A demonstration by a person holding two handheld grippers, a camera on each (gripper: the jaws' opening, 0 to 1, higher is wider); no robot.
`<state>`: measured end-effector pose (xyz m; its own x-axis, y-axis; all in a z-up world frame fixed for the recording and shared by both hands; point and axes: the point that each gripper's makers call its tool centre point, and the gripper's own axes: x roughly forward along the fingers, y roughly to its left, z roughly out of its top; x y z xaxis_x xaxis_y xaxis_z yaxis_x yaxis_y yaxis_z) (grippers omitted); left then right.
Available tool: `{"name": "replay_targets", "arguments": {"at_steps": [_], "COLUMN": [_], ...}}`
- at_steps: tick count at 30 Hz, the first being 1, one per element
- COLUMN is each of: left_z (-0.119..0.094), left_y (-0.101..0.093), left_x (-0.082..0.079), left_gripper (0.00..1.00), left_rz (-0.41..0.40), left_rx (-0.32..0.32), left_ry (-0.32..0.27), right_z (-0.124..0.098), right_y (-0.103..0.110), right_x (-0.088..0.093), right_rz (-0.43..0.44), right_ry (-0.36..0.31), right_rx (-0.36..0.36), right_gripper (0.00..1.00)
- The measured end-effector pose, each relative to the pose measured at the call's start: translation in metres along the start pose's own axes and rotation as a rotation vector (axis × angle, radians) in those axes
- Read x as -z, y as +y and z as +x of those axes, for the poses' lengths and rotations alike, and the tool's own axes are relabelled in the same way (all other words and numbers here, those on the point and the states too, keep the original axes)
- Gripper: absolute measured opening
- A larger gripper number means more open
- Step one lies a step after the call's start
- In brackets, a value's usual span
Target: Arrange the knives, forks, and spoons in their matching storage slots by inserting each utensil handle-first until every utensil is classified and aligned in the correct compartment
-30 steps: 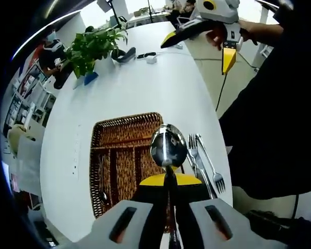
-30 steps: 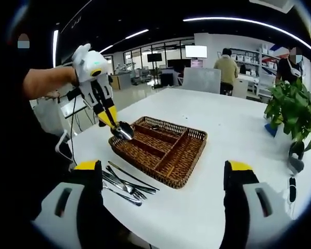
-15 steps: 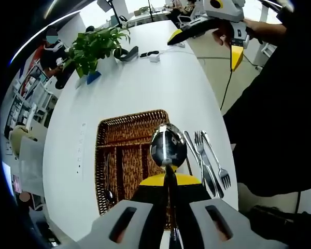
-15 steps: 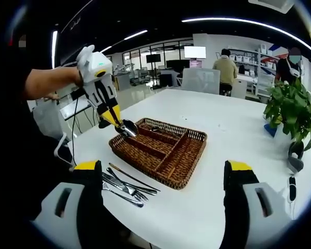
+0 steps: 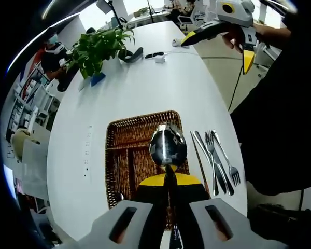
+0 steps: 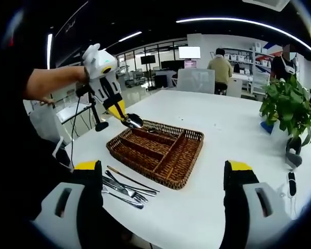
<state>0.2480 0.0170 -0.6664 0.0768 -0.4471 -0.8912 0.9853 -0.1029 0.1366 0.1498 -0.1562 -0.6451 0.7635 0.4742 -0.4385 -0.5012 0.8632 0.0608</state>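
Our left tool (image 5: 168,179) is clamped on a spoon (image 5: 168,148), bowl up, above the wicker tray (image 5: 122,155). Right tool (image 6: 163,179) jaws apart, holding nothing. Loose cutlery (image 6: 125,188) lies on counter (image 6: 223,135) beside tray.

Spoon (image 5: 168,147): handle hidden between the closed jaws of the left hand-held gripper (image 5: 168,181), only the bowl exposed. Wicker tray (image 5: 125,139): near end covered by that gripper; an item in its left slot too dim to identify. Loose cutlery (image 6: 125,187) at the surface's near edge: overlapping, pieces indistinguishable.
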Motion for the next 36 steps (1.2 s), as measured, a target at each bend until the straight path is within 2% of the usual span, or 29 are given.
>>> {"name": "replay_targets", "arguments": {"at_steps": [16,36], "left_z": [0.002,-0.005], "left_y": [0.022,0.061], "left_x": [0.003,-0.008], "left_gripper": [0.01,0.01], "left_rz": [0.018,0.068], "left_rx": [-0.016,-0.014], "left_ry": [0.017,0.004], "right_z": [-0.001,-0.005], "right_y": [-0.001,0.002], "right_x": [0.000,0.005], "right_rz": [0.015,0.038], "right_ry": [-0.004,0.000], "right_rx": [0.027,0.050], "right_gripper": [1.00,1.00]}}
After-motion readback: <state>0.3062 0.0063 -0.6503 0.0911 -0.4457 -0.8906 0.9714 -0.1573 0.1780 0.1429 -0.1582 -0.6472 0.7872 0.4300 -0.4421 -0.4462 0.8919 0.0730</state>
